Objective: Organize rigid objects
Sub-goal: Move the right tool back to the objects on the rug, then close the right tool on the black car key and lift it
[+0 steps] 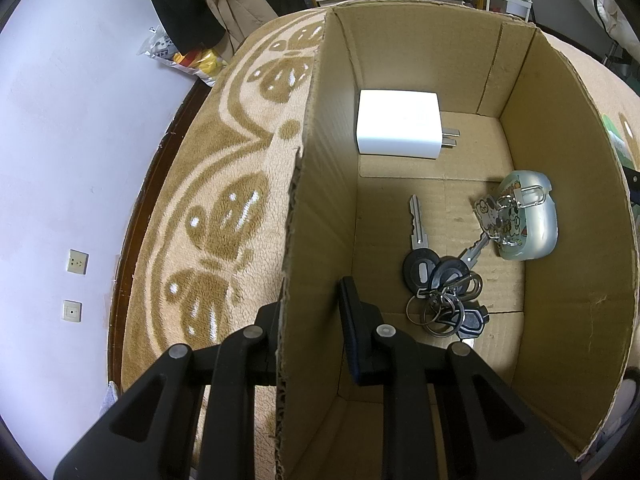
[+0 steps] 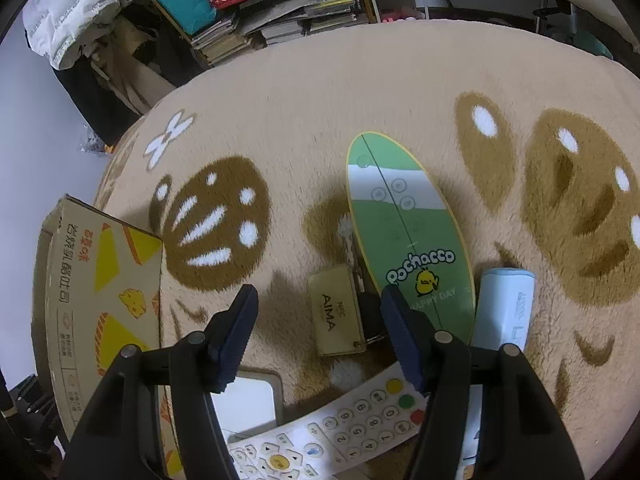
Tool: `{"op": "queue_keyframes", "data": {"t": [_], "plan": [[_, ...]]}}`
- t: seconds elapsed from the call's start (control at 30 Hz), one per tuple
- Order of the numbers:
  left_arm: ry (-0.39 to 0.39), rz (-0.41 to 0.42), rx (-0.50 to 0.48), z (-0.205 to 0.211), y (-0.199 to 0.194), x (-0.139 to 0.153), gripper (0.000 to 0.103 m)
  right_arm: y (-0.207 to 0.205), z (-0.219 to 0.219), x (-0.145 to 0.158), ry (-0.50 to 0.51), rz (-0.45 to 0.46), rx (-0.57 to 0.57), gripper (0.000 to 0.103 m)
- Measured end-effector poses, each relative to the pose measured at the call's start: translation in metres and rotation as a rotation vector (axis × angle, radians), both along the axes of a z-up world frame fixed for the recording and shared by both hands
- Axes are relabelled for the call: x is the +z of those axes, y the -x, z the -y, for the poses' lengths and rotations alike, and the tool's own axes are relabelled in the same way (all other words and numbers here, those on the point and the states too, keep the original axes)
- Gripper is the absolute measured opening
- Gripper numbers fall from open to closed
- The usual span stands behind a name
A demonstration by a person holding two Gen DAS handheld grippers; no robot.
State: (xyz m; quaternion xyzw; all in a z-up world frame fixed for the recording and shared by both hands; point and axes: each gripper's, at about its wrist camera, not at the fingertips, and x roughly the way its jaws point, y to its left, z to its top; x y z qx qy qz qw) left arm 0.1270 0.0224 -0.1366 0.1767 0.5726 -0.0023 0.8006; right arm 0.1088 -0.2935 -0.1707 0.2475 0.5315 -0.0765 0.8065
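In the left wrist view, my left gripper (image 1: 310, 300) is shut on the left wall of an open cardboard box (image 1: 316, 208), one finger outside and one inside. On the box floor lie a white plug charger (image 1: 396, 124), a bunch of keys (image 1: 440, 280) and a pale green earbud case (image 1: 532, 220) with a cartoon charm. My right gripper (image 2: 320, 296) hangs open just above a tan AIMA key tag (image 2: 334, 316) on the blanket. Beside the tag are a green oval Pochacco case (image 2: 404, 232), a light blue cylinder (image 2: 506, 312) and a white remote (image 2: 348, 428).
Everything rests on a beige and brown patterned blanket (image 2: 320, 100). The box's printed outer side (image 2: 100, 300) stands left of my right gripper, with a white flat object (image 2: 248, 400) near it. Stacked books and shelves (image 2: 280, 12) line the far edge. A white wall (image 1: 60, 120) is on the left.
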Motion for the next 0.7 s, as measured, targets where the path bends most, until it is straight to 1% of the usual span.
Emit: {"op": "queue_keyframes", "data": {"t": [0.23, 0.57, 0.7], "plan": [[-0.001, -0.001, 0.000, 0.000, 0.000, 0.000, 0.021, 0.000, 0.000, -0.003, -0.014, -0.008, 0.000, 0.068], [-0.003, 0.000, -0.001, 0.001, 0.000, 0.000, 0.021, 0.001, -0.004, -0.001, 0.004, -0.012, 0.016, 0.068], [-0.005, 0.000, -0.002, 0.000, 0.000, 0.001, 0.021, -0.003, -0.012, -0.010, -0.011, -0.044, 0.038, 0.068]]}}
